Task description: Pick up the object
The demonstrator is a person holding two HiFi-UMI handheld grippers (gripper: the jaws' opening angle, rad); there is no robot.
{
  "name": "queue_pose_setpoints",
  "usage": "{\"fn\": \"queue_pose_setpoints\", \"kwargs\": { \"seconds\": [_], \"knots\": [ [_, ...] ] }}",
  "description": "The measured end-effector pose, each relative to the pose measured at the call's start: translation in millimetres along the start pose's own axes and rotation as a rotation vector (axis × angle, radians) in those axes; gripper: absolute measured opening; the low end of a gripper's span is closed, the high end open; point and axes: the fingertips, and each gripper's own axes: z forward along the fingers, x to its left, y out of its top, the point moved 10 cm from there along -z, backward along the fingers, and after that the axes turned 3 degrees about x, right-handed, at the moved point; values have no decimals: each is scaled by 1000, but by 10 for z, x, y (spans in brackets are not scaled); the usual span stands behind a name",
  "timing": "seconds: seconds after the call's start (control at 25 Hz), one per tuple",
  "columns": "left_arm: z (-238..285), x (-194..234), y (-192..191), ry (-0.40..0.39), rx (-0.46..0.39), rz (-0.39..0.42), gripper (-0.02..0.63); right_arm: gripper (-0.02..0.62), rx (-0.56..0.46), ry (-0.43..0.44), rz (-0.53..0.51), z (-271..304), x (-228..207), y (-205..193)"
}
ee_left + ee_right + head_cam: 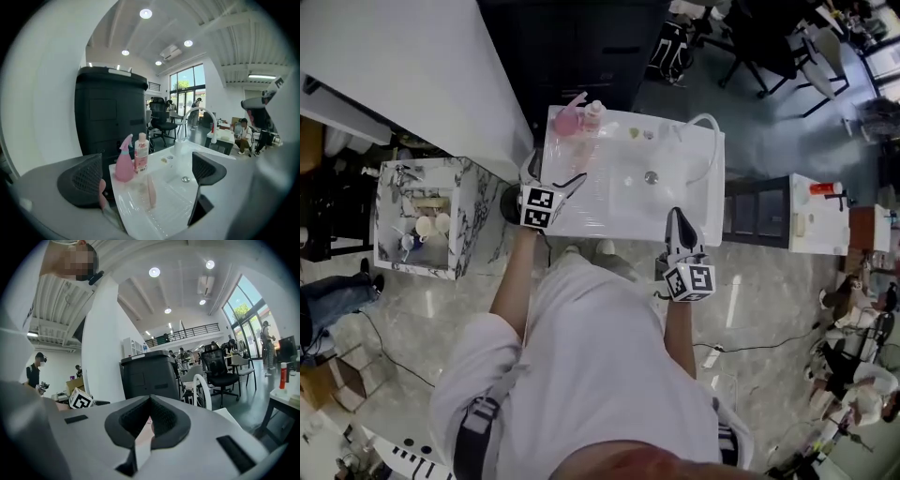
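left gripper view: the left gripper, jaws spread and empty, should advance level to straddle the pink spray bottle (right gripper pinched closed).

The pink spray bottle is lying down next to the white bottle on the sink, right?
Not quite. The pink spray bottle is standing upright, not lying down. It is next to the white bottle on the sink. The left gripper view shows this.
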Motion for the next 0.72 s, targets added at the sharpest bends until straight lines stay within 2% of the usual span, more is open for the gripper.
{"fn": "queue_pose_setpoints", "kwargs": {
  "seconds": [0.36, 0.6, 0.72],
  "knots": [
    [924, -44, -445, -82, 232, 2, 586, 2, 38, -75, 58, -117, -339, -111],
    [1467, -26, -913, -141, 405, 26, 580, 2, 67, -137, 89, -226, -341, -248],
    [1631, -37, -1026, -149, 471, 27, 557, 2, 78, -173, 107, -312, -356, -300]
  ]
}}
